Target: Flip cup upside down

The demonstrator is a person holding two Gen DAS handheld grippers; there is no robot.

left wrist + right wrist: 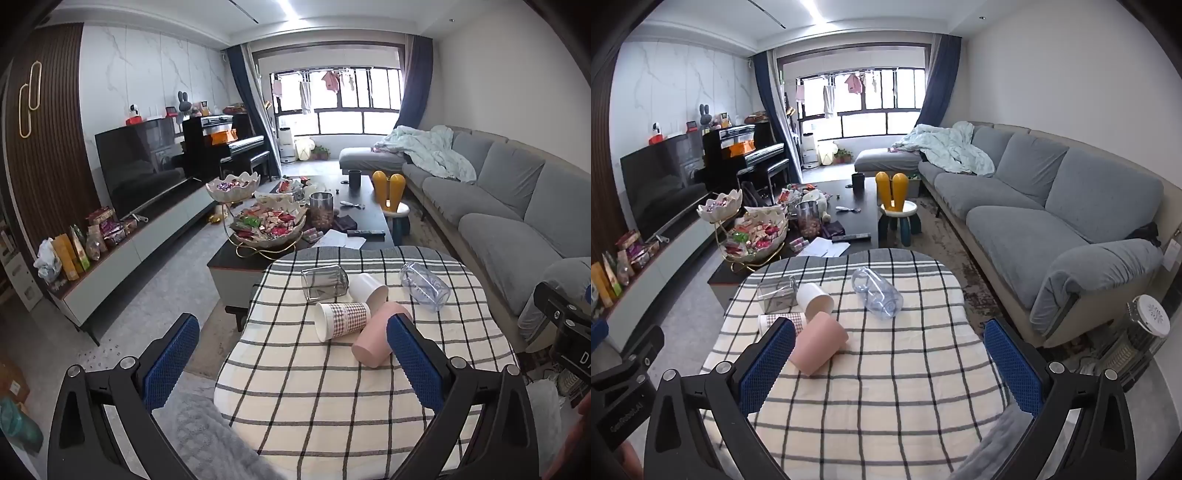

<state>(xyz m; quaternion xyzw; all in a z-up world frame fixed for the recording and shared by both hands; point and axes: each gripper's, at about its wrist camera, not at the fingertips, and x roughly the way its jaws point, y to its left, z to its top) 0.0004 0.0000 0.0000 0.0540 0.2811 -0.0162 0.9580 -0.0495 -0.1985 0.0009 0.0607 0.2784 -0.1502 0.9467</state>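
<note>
Several cups lie on their sides on a table with a checked cloth (314,398) (886,387). A pink cup (376,338) (818,343) lies nearest. Beside it are a houndstooth paper cup (341,320) (783,320), a white cup (369,291) (814,301), a clear glass (324,283) (776,295) and a clear bluish plastic cup (424,286) (877,292). My left gripper (291,365) is open and empty, short of the cups. My right gripper (890,365) is open and empty; its left finger (768,365) overlaps the pink cup's base.
A dark coffee table (369,206) (849,206) with a candy bowl stand (266,225) (750,236) and a jar stands behind the table. A grey sofa (498,206) (1052,214) runs along the right. A TV cabinet (122,251) stands on the left. A heater (1137,339) stands at the right.
</note>
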